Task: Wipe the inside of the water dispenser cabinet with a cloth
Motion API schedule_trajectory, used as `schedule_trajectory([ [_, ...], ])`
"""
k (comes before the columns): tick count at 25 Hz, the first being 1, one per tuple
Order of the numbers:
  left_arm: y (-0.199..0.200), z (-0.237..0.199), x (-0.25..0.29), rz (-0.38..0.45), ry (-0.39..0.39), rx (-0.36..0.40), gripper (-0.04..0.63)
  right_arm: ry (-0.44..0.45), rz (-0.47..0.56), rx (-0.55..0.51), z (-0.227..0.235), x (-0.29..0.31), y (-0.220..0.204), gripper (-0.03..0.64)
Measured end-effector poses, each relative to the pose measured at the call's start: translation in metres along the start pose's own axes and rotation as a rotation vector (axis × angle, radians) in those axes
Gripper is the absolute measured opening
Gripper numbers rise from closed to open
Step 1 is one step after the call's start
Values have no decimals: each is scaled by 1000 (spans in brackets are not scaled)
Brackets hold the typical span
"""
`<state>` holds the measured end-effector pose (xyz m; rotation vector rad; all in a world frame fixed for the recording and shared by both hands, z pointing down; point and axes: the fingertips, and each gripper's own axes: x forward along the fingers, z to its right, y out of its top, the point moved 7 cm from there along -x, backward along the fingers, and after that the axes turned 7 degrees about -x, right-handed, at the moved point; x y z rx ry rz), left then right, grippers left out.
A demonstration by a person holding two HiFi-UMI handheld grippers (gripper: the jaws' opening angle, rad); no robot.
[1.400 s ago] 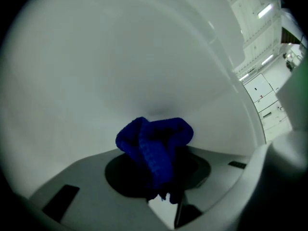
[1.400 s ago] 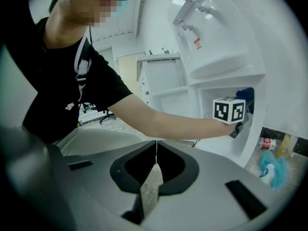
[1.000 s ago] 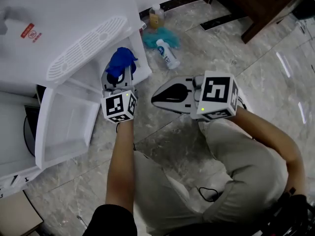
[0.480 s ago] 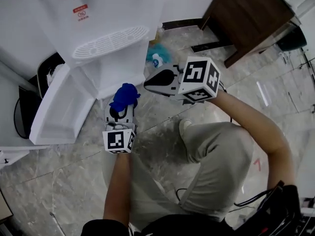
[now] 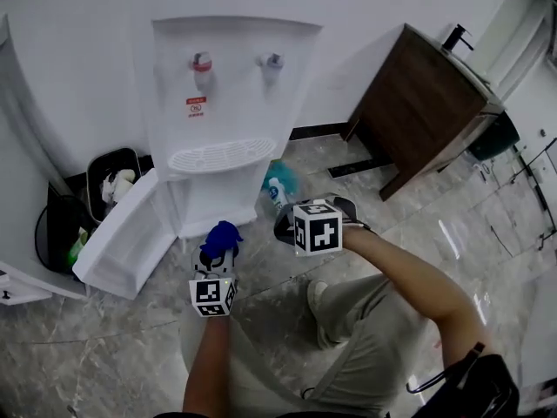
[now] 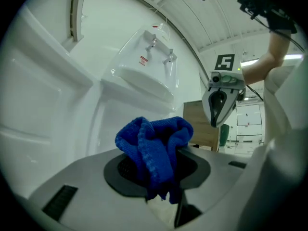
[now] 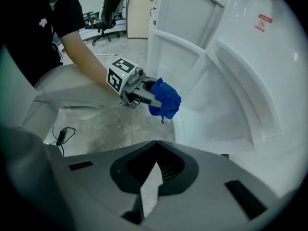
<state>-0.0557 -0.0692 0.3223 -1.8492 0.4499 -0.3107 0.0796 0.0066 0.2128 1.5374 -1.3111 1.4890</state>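
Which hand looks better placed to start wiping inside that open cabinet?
Left. The left tongs grip the blue cloth and face the open cabinet; the right tongs are shut and empty.

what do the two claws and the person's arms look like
The left claw and right claw are light grey moulded shells with black lining inside. Each carries a white cube printed with black square markers. The person wears a black short-sleeved top, forearms uncovered.
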Motion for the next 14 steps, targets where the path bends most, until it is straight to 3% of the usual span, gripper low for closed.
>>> schedule_trajectory([
  [3, -1, 5, 8, -11, -38, -14, 127, -22, -47, -27, 4, -7, -11, -3],
  [8, -12, 12, 11, -35, -115, -40, 127, 17, -119, -27, 5, 9, -42, -3],
  [14, -19, 13, -26, -130, -83, 19, 127, 175, -107, -59, -14, 55, -54, -3],
])
